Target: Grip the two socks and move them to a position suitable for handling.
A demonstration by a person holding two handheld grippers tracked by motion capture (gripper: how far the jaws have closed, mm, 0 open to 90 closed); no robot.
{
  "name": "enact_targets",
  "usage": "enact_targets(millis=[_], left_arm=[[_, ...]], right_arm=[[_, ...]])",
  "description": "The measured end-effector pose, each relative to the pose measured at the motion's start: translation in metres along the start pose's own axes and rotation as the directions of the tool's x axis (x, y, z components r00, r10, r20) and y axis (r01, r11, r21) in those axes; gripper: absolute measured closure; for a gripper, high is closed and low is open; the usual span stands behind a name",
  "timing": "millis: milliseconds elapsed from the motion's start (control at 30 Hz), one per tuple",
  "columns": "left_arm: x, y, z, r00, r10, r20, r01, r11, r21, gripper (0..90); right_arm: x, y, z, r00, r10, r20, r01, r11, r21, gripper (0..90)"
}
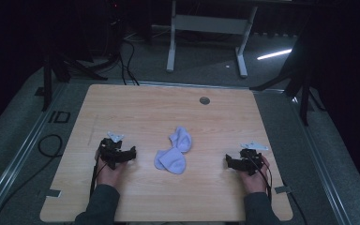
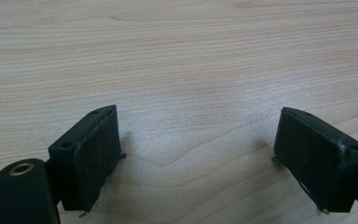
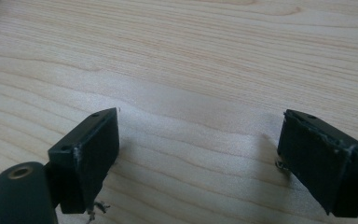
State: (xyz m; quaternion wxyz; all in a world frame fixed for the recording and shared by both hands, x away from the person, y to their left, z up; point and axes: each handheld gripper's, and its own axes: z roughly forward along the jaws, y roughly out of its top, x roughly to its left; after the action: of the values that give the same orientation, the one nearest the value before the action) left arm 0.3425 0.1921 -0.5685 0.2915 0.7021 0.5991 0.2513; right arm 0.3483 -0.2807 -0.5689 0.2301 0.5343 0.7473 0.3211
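Two pale lavender socks lie crumpled together near the middle of the wooden table. My left gripper rests on the table to their left, held by a hand. In the left gripper view its jaws stand wide apart, and the gripper is open over bare wood. My right gripper rests to the right of the socks. The right gripper view shows this gripper open too, with nothing between its fingers.
A round grey grommet sits near the table's far edge. Beyond the table stand a white desk frame and dark stands with cables on the floor. Wood lies bare all around the socks.
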Motion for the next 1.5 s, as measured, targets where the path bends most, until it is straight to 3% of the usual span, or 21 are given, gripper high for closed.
enact_targets(millis=[567,667,700,733,867,1100,1233,1500], left_arm=[[0.0,0.0,0.0,1.0,0.0,0.0,0.0,1.0,0.0,14.3],[0.0,0.0,0.0,1.0,0.0,0.0,0.0,1.0,0.0,14.3],[0.0,0.0,0.0,1.0,0.0,0.0,0.0,1.0,0.0,14.3],[0.0,0.0,0.0,1.0,0.0,0.0,0.0,1.0,0.0,14.3],[0.0,0.0,0.0,1.0,0.0,-0.001,0.0,1.0,0.0,14.3],[0.0,0.0,0.0,1.0,-0.003,-0.005,0.003,1.0,-0.002,15.2],[0.0,0.0,0.0,1.0,-0.003,-0.005,0.003,1.0,-0.002,15.5],[0.0,0.0,0.0,1.0,-0.004,-0.005,0.004,1.0,-0.002,15.5]], right_arm=[[0.0,0.001,-0.002,1.0,0.002,0.004,-0.002,1.0,0.014,15.9],[0.0,0.003,-0.005,0.9999,-0.008,-0.007,0.008,0.999,0.032,26.8],[0.0,0.003,-0.005,0.9999,-0.008,-0.007,0.008,0.999,0.032,26.8],[0.0,0.004,-0.009,1.0,-0.003,-0.003,0.003,0.999,0.04,44.2],[-0.001,0.003,-0.015,0.9979,0.031,-0.056,-0.03,0.999,0.027,58.9],[0.015,0.008,-0.024,0.994,-0.041,-0.101,0.042,0.999,0.004,80.3],[0.029,0.009,-0.027,0.9884,-0.091,-0.122,0.092,0.996,0.0,86.6],[0.06,0.014,-0.026,0.9737,-0.148,-0.173,0.147,0.989,-0.015,89.2]])
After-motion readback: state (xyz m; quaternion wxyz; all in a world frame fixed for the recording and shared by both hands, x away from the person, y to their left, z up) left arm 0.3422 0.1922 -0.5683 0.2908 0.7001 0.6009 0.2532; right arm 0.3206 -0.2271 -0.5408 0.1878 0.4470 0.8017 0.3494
